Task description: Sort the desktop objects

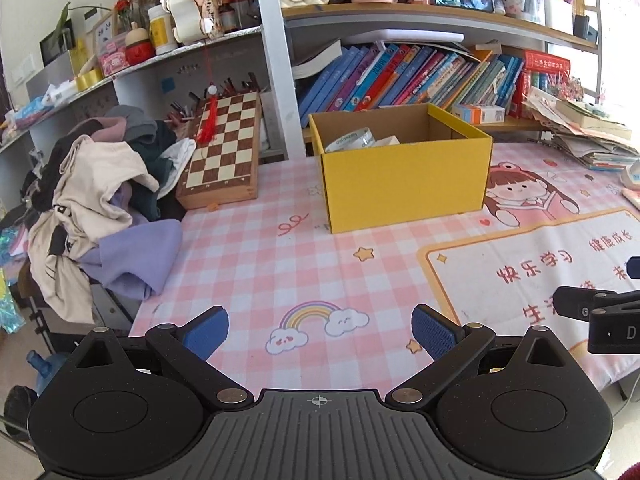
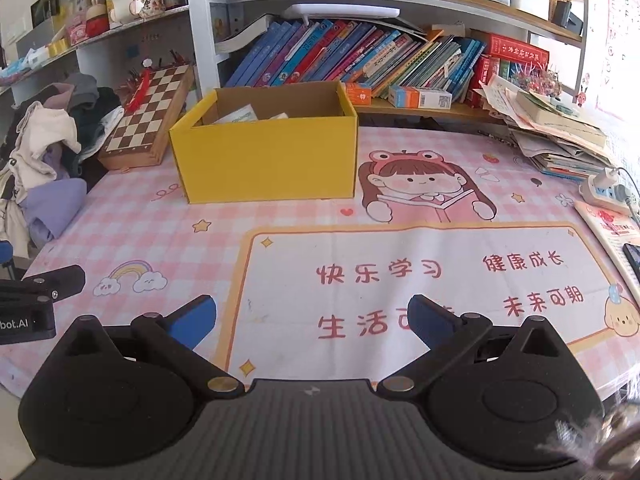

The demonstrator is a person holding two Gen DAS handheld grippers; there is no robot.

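A yellow cardboard box [image 1: 404, 184] stands open on the pink checked desk mat [image 1: 256, 256], and also shows in the right wrist view [image 2: 272, 168]. Inside it lie a clear tape roll [image 1: 352, 140] and some white packets [image 2: 240, 115]. My left gripper [image 1: 320, 330] is open and empty, low over the mat's near edge above a rainbow print. My right gripper [image 2: 312, 322] is open and empty over the mat's white text panel. Each gripper's side shows in the other's view [image 1: 596, 312] [image 2: 36, 296].
A chessboard box [image 1: 224, 152] leans behind a clothes pile [image 1: 100, 200] at left. Bookshelves [image 1: 400, 76] stand behind the box. A stack of papers and books [image 2: 560, 136], a power strip [image 2: 608, 190] and a booklet [image 2: 612, 228] lie at right.
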